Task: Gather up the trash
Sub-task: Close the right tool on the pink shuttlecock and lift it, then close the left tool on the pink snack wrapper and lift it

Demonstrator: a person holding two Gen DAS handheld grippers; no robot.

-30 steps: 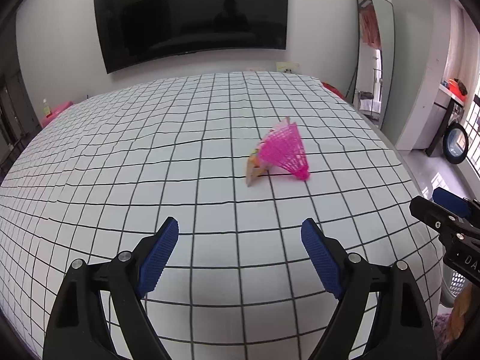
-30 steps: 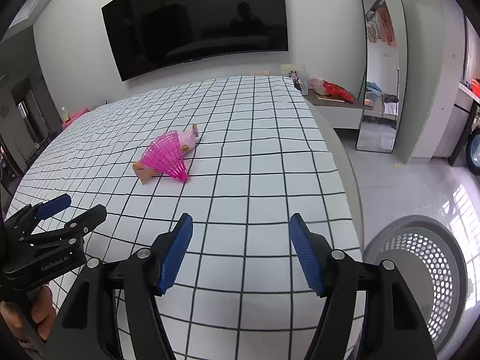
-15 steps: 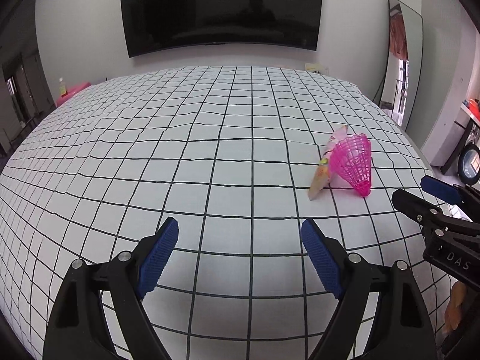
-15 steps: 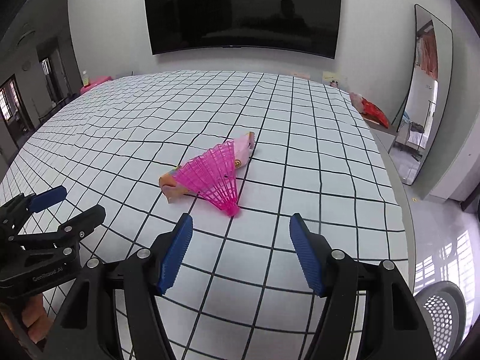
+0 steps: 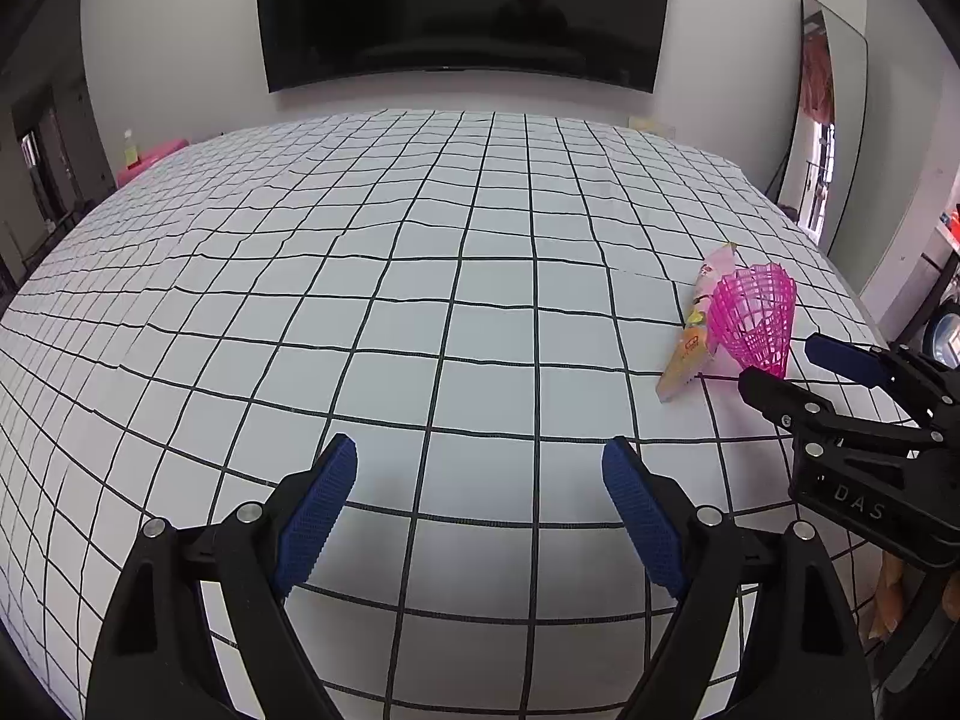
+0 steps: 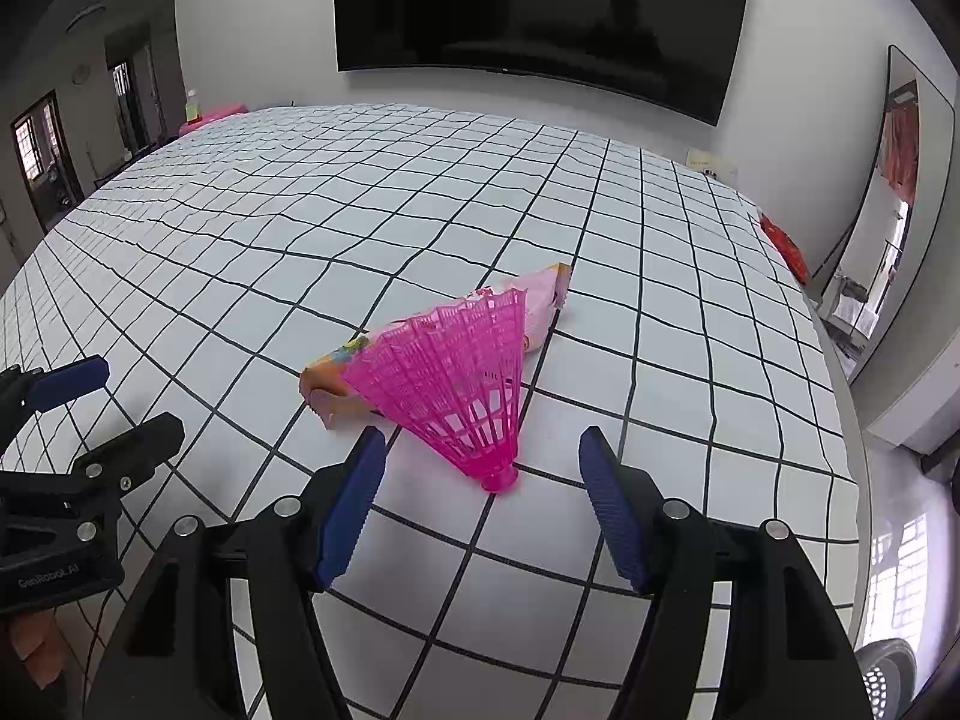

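Right gripper (image 6: pixel 483 513) nearer, wide, astride pink shuttlecock (image 6: pixel 456 378) tip; cone mouth facing away, axis fore-aft.

— What is that pink shuttlecock (image 6: pixel 456 384) looking like?
— It is showing as glossy moulded plastic, an open lattice. Behind it, touching, the snack wrapper (image 6: pixel 543 300) is looking like thin, shiny printed film, crinkling at its torn end.
— And the bed (image 5: pixel 420 276) under the shuttlecock?
— It is wearing matt white cloth with black grid lines, rippling slightly.
— The right hand-held gripper (image 6: pixel 483 510)?
— Matt black plastic, its pads (image 6: pixel 351 507) showing ribbed blue rubber, with bright metal rivets.
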